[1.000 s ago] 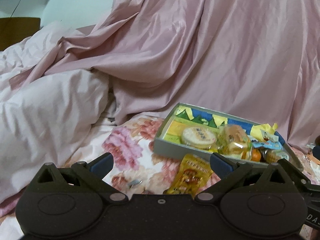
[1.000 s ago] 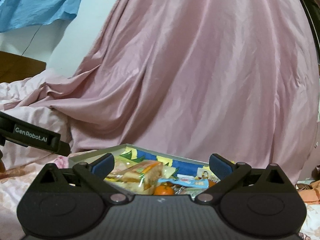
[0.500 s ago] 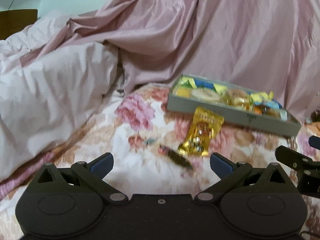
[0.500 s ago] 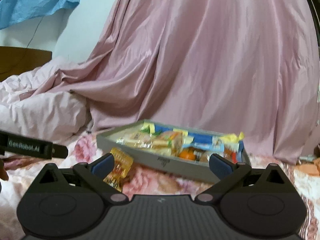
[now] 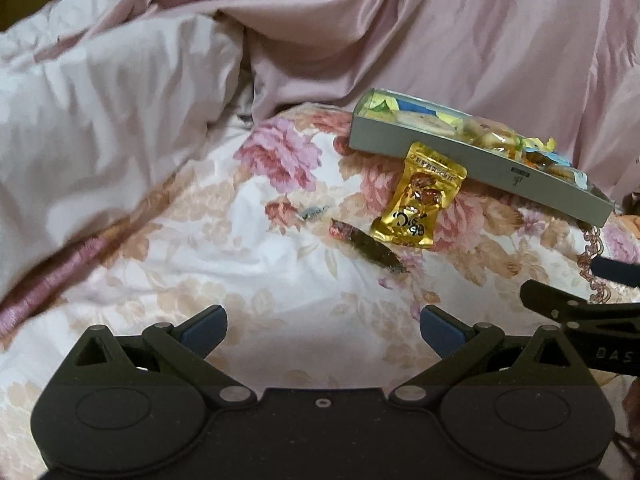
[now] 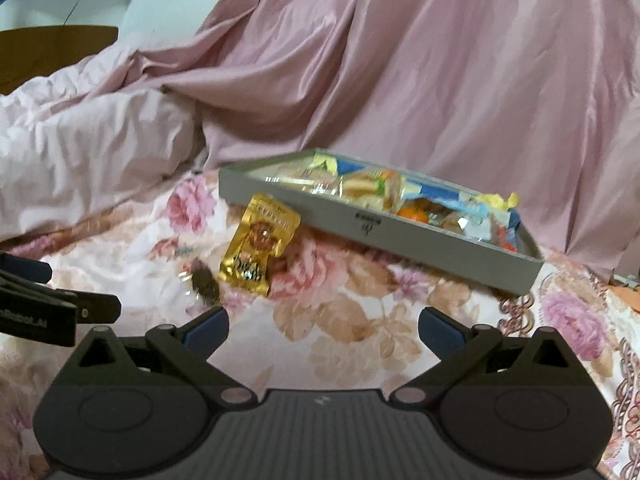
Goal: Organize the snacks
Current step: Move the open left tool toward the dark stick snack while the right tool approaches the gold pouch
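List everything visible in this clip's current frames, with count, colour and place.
Shallow grey cardboard tray: one, grey, on the floral bedspread, filled with wrapped snacks.
Gold foil snack packet: one, gold, top edge against the tray's front wall.
Dark brown wrapped candy: one, brown, on the bedspread beside the gold packet.
Small silvery wrapper scrap: one, grey, left of the candy.
Floral bedspread: one, white with pink flowers.
Pink satin sheet: one, draped behind the tray.
Left tool: open, empty.
Right tool: open, empty.
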Demonstrator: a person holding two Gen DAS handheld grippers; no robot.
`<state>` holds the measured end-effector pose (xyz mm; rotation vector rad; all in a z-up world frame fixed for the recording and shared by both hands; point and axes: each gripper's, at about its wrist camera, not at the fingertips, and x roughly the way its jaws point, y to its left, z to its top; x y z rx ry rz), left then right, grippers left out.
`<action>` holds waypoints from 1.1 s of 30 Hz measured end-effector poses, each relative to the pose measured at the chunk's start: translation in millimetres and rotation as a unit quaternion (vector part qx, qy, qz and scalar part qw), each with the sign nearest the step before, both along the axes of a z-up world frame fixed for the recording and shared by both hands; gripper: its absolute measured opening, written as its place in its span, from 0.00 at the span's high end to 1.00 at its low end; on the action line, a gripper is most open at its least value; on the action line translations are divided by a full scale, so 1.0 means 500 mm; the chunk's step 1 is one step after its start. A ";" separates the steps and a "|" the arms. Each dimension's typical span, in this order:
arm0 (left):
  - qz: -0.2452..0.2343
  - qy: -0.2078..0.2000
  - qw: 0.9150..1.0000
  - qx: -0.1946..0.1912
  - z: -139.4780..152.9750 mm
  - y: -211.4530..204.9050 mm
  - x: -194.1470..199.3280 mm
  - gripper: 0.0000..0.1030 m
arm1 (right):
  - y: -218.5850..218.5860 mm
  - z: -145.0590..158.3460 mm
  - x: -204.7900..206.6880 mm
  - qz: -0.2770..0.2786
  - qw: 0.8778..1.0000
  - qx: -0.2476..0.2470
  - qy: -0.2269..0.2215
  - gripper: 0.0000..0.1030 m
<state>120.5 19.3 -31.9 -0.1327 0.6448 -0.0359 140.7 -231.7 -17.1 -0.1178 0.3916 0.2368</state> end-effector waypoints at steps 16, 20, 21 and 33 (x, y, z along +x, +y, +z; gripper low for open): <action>0.023 -0.012 0.998 -0.052 -0.035 -0.004 0.128 0.01 | 0.001 -0.040 0.065 -0.011 0.998 0.023 0.057 0.00; 0.040 -0.026 0.998 -0.030 -0.036 0.022 0.125 0.01 | 0.001 -0.038 0.082 -0.001 0.998 0.026 0.050 0.00; 0.048 -0.025 0.998 -0.031 -0.038 0.031 0.126 0.01 | 0.000 -0.036 0.088 0.003 0.998 0.029 0.049 0.00; 0.073 -0.032 0.994 -0.076 -0.046 0.084 0.127 0.01 | 0.062 -0.018 0.248 0.104 0.983 0.109 0.106 0.01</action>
